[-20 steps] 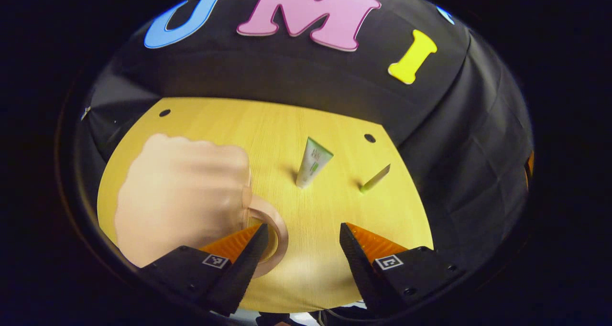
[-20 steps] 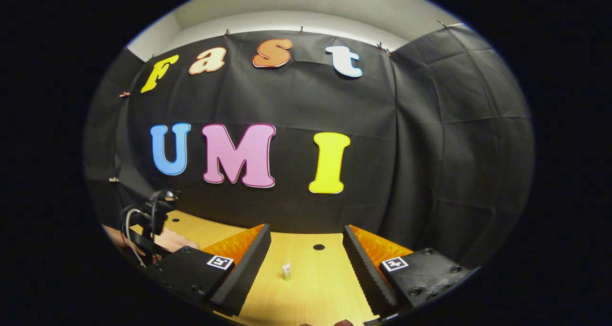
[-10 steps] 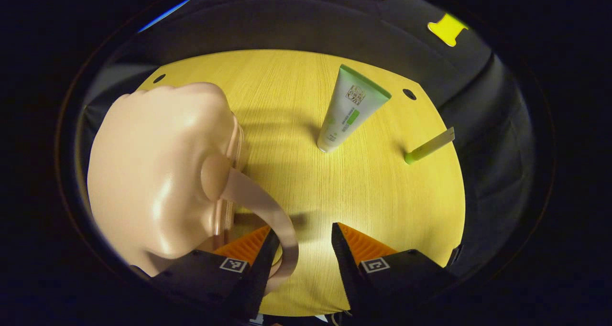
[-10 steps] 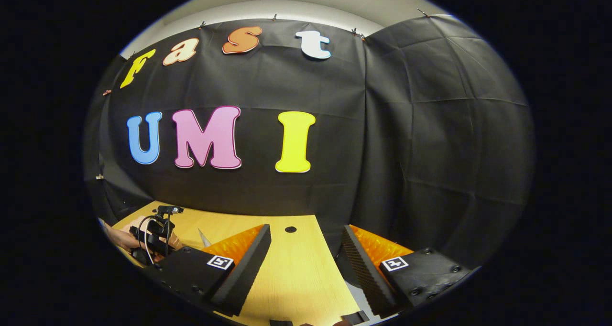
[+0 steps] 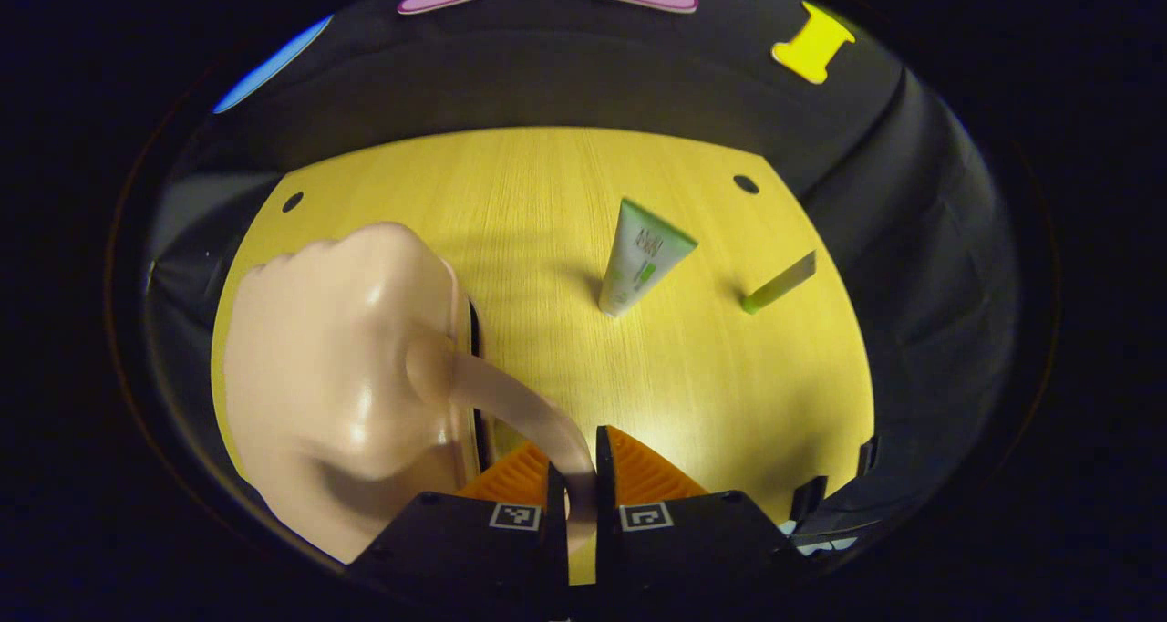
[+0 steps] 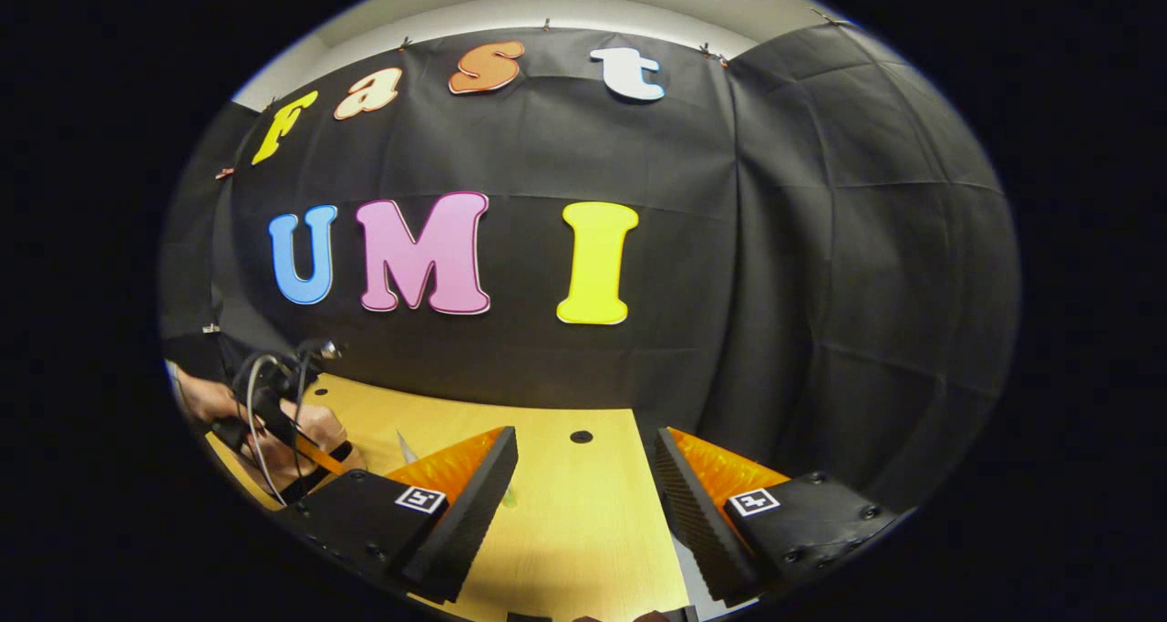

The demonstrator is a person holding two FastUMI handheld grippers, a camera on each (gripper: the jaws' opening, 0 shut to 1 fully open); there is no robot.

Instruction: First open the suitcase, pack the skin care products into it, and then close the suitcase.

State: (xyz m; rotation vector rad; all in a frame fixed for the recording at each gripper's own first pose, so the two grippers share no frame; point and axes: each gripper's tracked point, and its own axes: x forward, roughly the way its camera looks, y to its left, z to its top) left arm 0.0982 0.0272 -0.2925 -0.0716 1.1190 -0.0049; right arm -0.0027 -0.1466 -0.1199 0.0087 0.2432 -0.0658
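Observation:
A small peach hard-shell suitcase (image 5: 337, 376) lies at the left of the yellow table (image 5: 565, 202) in the left gripper view. Its curved handle (image 5: 511, 403) arcs down between my fingers, and my left gripper (image 5: 576, 458) is shut on it. A dark slit shows along the suitcase's seam beside the handle. A white-and-green tube (image 5: 641, 257) stands cap-down mid-table, with a thin green tube (image 5: 778, 283) to its right. My right gripper (image 6: 583, 476) hangs open over the table's right part, holding nothing.
In the right gripper view a hand (image 6: 305, 426) holds the other gripper (image 6: 273, 403) with its cables at the far left. The table has small dark holes (image 5: 746, 184) near its far corners. Black cloth walls close it in at the back and right.
My left gripper has gone from open beside the handle to shut on it, and drawn back a little from the tubes. The right gripper stays open and has swung slightly.

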